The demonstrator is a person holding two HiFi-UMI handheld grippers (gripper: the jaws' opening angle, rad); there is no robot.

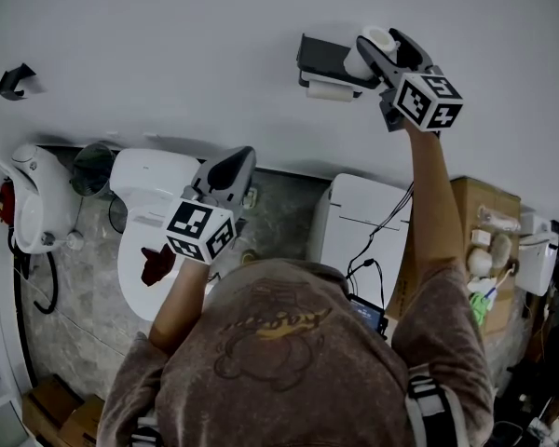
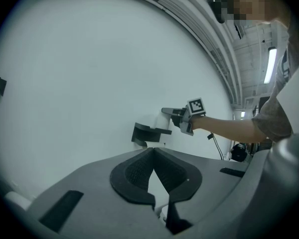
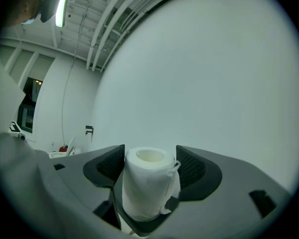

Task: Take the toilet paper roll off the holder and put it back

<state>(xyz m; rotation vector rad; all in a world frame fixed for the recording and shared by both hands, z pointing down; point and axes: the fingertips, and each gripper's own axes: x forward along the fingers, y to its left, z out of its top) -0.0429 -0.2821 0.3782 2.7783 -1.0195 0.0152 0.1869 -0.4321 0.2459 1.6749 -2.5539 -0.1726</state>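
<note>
The right gripper view looks right at the toilet paper roll [image 3: 147, 188]. The roll stands up straight, with its hole on top. It sits between the two jaws of the right gripper [image 3: 150, 152]. The jaws are wide apart, and one dark pad presses on each side of the roll, so this gripper has hold of it. A loose bit of paper sticks out on the roll's right side. Behind it there is only the white wall [image 3: 204, 73]. You cannot see the holder in this view.

The head view shows what that view leaves out. The black holder [image 1: 321, 57] is fixed high on the wall. The right gripper holds the roll up just beside the holder's right end. I cannot tell if the roll touches the holder. Something white sits right under the holder, and I cannot tell what it is. Lower down in this view there is a white toilet [image 1: 149, 189] by the wall.

The left gripper view shows the left gripper [image 2: 153, 152] up close. Its two jaws are together at the tips, and nothing is between them. Far off in this view you can see the holder from the side, with the right gripper and the person's arm reaching to it. In the head view the left gripper is low down over the toilet, well apart from the roll and the holder
</note>
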